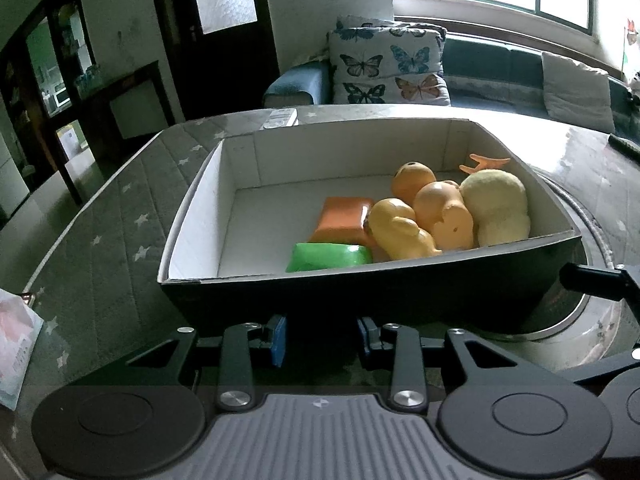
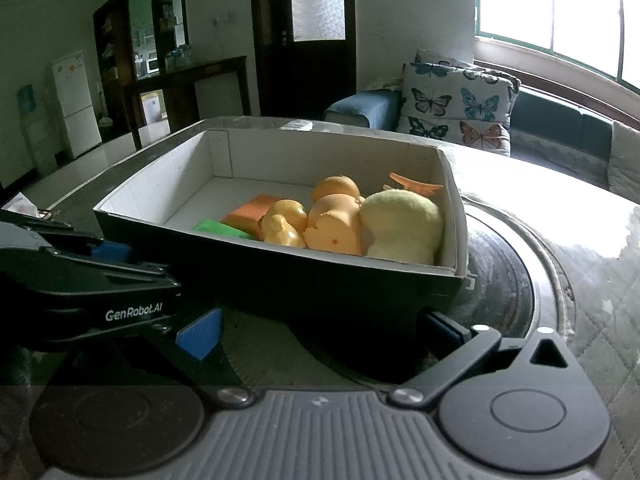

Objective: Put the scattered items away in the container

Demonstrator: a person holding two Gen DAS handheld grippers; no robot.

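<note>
A black cardboard box (image 1: 360, 292) with a white inside stands on the table. It holds a green block (image 1: 328, 257), an orange block (image 1: 344, 218), a yellow rubber duck (image 1: 400, 230), two orange rubber toys (image 1: 440, 208) and a pale yellow plush (image 1: 496, 208). The box (image 2: 280, 272) and its toys (image 2: 332, 220) also show in the right wrist view. My left gripper (image 1: 322, 340) is open and empty, just short of the box's near wall. My right gripper (image 2: 316, 332) is wide open and empty, near the box's front corner. The left gripper's body (image 2: 80, 292) shows at the left.
The table has a grey starred quilted cover (image 1: 104, 224) and a round turntable (image 2: 520, 280) under the box. A white remote (image 1: 280, 118) lies at the far edge. A packet (image 1: 16, 344) lies at the left. A sofa with butterfly cushions (image 1: 388, 68) stands behind.
</note>
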